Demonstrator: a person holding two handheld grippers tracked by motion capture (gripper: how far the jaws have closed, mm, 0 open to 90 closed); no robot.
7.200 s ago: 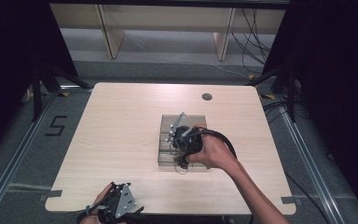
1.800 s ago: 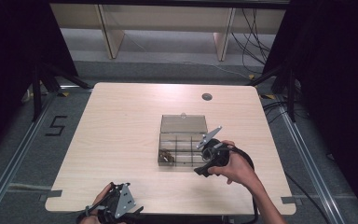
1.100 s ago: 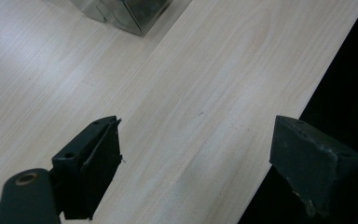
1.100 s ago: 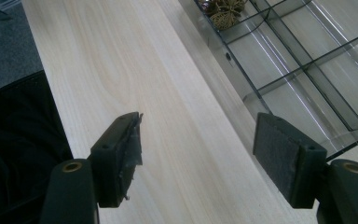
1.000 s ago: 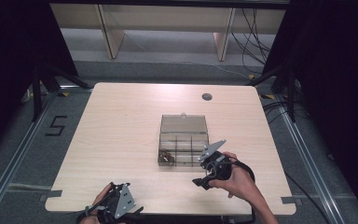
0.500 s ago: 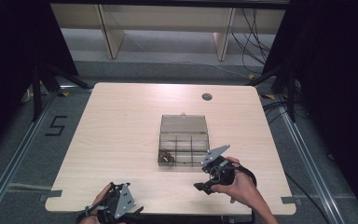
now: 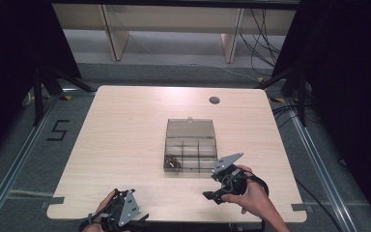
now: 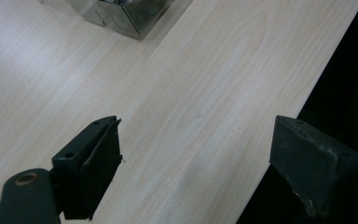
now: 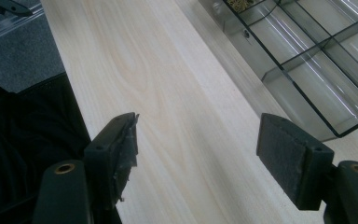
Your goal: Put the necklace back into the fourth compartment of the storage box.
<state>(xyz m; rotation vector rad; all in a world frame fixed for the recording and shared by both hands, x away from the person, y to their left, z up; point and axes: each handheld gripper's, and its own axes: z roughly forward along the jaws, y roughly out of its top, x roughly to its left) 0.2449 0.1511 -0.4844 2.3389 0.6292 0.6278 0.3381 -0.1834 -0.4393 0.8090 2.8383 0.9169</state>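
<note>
A clear plastic compartment box (image 7: 191, 153) lies in the middle of the table with its lid (image 7: 191, 128) folded back. Small brownish items (image 7: 173, 161) sit in its front left compartment. My right gripper (image 7: 214, 195) hovers over bare tabletop just in front of the box, toward its right. In the right gripper view the right gripper (image 9: 198, 135) stands open with nothing between its jaws, which have just been opening, and the box (image 9: 307, 60) lies ahead to the right. My left gripper (image 7: 135, 220) rests at the near left table edge. In its own view the left gripper (image 8: 200, 140) is open and empty.
A round cable hole (image 7: 214, 100) sits near the table's far edge. The near table edge (image 8: 279, 98) runs close under the left gripper, with dark floor beyond. A corner of the box (image 8: 121, 16) lies far ahead of it. Wooden shelving (image 7: 174, 19) stands behind the table.
My right gripper has drawn back from over the box toward the near edge and sunk toward the tabletop. The left gripper has stayed where it was.
</note>
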